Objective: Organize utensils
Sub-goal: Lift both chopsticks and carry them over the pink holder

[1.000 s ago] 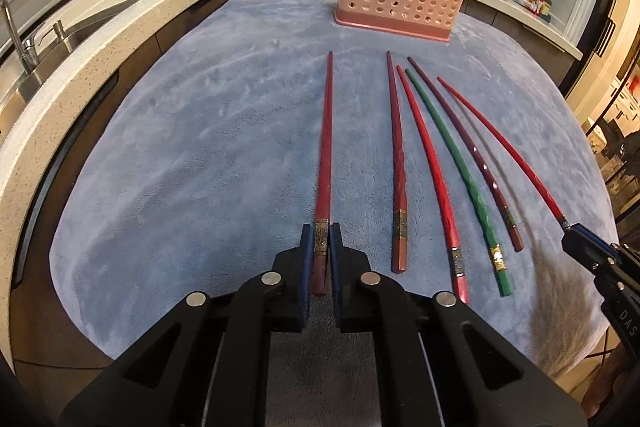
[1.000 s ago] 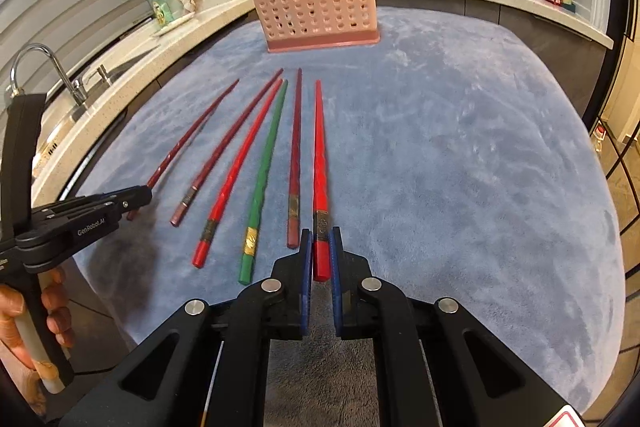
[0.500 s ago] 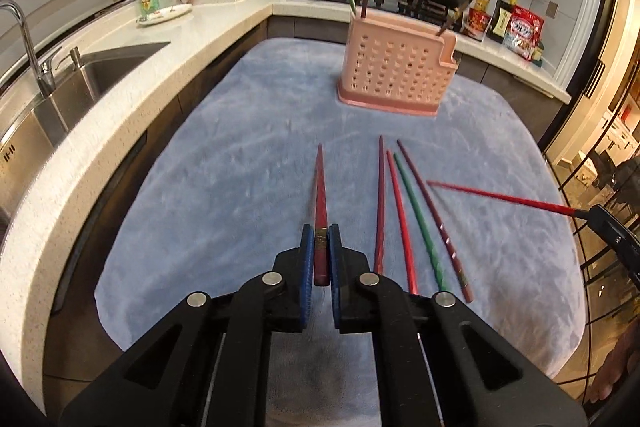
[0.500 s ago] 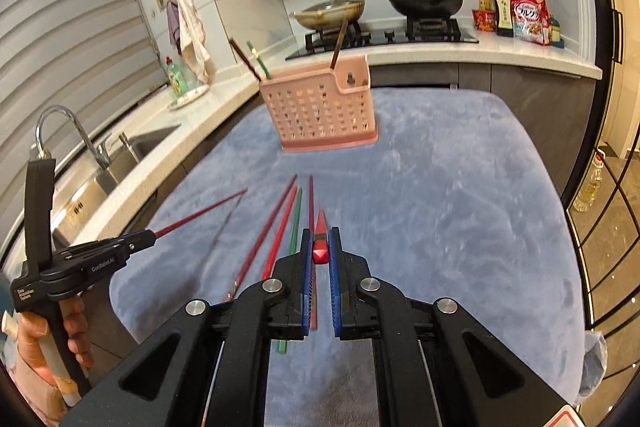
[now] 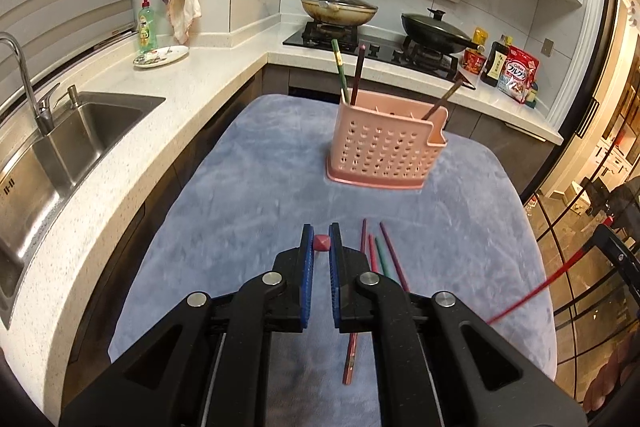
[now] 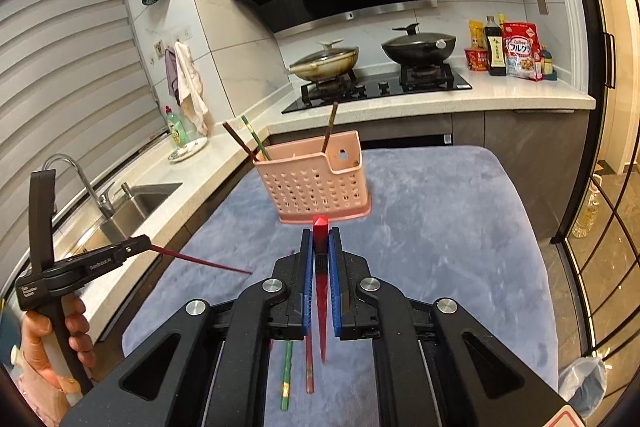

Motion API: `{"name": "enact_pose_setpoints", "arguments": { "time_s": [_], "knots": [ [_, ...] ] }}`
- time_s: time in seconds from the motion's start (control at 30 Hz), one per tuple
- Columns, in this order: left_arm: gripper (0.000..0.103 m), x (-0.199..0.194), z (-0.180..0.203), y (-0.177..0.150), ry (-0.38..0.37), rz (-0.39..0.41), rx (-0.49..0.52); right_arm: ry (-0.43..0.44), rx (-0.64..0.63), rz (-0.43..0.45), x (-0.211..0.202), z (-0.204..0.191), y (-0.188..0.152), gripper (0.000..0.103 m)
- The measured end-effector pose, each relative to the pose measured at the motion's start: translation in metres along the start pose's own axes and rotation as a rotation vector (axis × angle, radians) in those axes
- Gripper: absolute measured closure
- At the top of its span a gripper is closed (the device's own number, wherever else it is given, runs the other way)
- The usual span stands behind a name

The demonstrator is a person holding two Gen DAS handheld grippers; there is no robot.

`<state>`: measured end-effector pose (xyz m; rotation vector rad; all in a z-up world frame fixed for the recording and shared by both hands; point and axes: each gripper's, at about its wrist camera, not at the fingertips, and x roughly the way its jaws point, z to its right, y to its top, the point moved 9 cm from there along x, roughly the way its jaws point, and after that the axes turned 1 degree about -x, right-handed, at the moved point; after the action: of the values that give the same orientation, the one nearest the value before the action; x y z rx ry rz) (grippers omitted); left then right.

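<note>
Left gripper (image 5: 321, 243) clenched on dark red chopstick (image 5: 321, 242); right gripper (image 6: 320, 247) grasping bright red chopstick (image 6: 321, 291). Apparently four left on blue-grey cloth (image 5: 248, 187), near perforated pink plastic holder (image 5: 384, 151).

The left gripper (image 5: 321, 245) points forward and downward, its blue-padded jaws clamped nearly together on a dark red chopstick (image 5: 321, 243). The right gripper (image 6: 320, 247) is pitched less steeply, its jaws pinched on a bright red chopstick (image 6: 320, 291). The person's left hand (image 6: 50, 343) wraps the left gripper's handle, fingers curled around it.
</note>
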<state>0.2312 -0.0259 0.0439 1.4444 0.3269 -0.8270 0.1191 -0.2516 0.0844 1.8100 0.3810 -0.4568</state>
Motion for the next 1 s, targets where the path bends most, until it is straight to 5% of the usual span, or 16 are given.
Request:
{"name": "enact_pose_setpoints", "arguments": {
  "time_s": [0.47,1.0],
  "knots": [
    [0.096,-0.008,0.039,0.1,-0.037,0.122,0.04,0.078,0.037,0.093,0.029,-0.014,0.095,0.096],
    [0.096,0.007,0.073,0.239,-0.05,0.303,0.021,0.056,0.054,0.222,0.101,-0.018,0.223,0.096]
  ]
}}
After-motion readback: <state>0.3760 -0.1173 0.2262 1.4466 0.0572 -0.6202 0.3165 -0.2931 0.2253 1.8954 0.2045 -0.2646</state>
